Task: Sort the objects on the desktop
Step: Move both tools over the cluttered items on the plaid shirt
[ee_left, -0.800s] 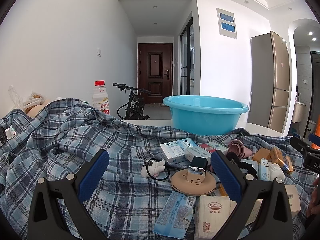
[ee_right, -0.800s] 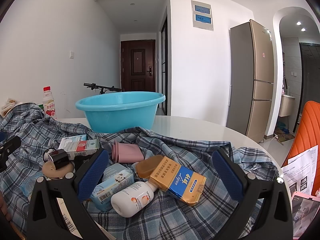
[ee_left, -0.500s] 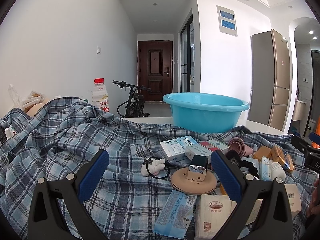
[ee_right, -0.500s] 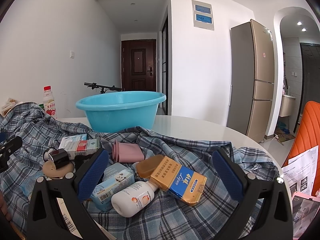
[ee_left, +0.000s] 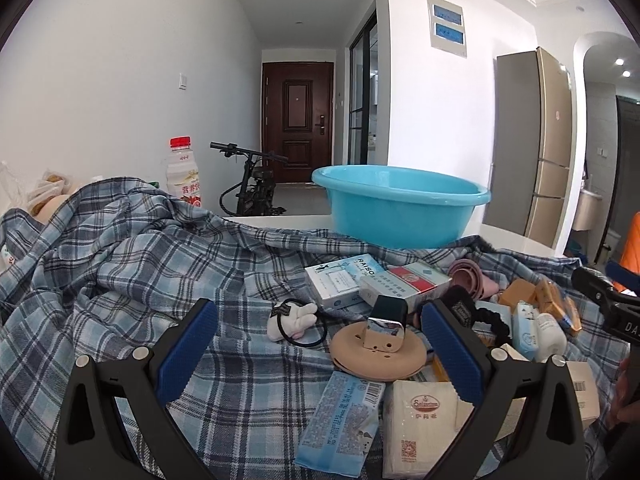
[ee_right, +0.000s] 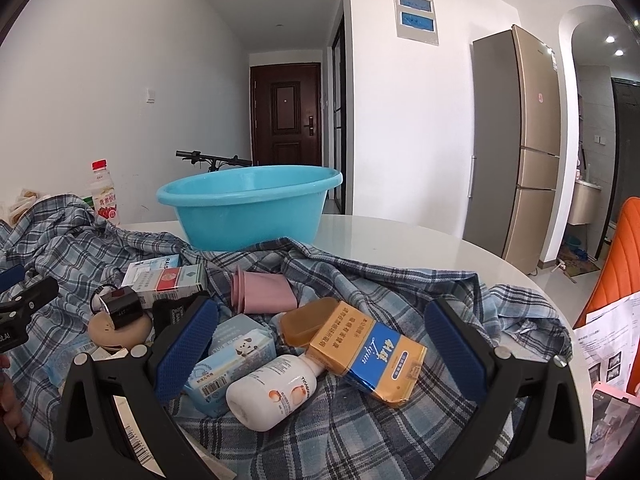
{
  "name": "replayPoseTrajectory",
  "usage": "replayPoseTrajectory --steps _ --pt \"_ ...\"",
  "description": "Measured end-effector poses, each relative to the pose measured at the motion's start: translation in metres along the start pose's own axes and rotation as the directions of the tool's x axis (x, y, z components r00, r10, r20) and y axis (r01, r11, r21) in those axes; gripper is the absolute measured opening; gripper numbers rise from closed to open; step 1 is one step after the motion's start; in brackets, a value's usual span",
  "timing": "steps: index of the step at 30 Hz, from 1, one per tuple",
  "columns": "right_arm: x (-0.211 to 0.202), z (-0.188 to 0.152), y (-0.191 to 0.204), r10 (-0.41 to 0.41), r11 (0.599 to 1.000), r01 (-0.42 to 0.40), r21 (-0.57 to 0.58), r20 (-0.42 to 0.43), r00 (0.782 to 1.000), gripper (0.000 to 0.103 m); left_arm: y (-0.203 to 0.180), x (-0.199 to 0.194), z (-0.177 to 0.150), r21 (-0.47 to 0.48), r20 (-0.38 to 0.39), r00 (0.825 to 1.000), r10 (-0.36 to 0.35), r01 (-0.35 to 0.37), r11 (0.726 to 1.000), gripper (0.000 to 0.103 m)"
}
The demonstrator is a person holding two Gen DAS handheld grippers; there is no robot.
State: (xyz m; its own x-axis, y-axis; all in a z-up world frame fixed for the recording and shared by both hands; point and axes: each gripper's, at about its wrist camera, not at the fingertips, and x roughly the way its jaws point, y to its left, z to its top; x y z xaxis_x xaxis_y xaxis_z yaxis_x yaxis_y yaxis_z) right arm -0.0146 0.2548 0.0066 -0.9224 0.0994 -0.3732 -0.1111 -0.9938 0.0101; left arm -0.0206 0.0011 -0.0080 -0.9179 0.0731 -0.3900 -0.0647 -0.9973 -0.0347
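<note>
Desktop objects are lying in a loose heap on a blue plaid cloth (ee_left: 132, 280) that is covering part of the white round tabletop (ee_right: 400, 240). In the left wrist view, a tan disc (ee_left: 376, 354) is carrying a small black and chrome block (ee_left: 386, 322), a white plush toy (ee_left: 294, 320) is lying inside a black hair tie, and a light blue flat packet (ee_left: 340, 420) and a white tissue pack (ee_left: 420, 424) are sitting nearest the camera. Two boxes, one pale blue (ee_left: 340, 280) and one with a red band (ee_left: 408, 284), are resting just in front of the blue basin (ee_left: 400, 204) (it is standing partly on the cloth's far edge).

In the right wrist view, a white bottle (ee_right: 276, 392) is lying on its side, touching a yellow and blue packet (ee_right: 368, 360), with an amber bar (ee_right: 308, 320) and a pink cup (ee_right: 260, 292) on its side behind them.

The left claw (ee_left: 316, 356) is hovering wide apart over the toy and disc, holding nothing. The right claw (ee_right: 320, 356) is likewise spread wide, framing the bottle and packet without touching them.
</note>
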Motion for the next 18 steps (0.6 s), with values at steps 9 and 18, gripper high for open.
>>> replayPoseTrajectory --steps 9,18 --pt "0.001 0.017 -0.018 0.083 0.995 -0.078 0.060 -0.083 0.993 0.103 -0.013 0.006 0.021 0.107 -0.123 0.992 0.019 -0.006 0.994 0.103" --pt "0.026 0.046 -0.032 0.155 0.986 -0.167 -0.015 -0.292 0.944 0.103 -0.031 0.026 0.034 0.232 -0.346 0.936 -0.062 0.149 0.961 0.103"
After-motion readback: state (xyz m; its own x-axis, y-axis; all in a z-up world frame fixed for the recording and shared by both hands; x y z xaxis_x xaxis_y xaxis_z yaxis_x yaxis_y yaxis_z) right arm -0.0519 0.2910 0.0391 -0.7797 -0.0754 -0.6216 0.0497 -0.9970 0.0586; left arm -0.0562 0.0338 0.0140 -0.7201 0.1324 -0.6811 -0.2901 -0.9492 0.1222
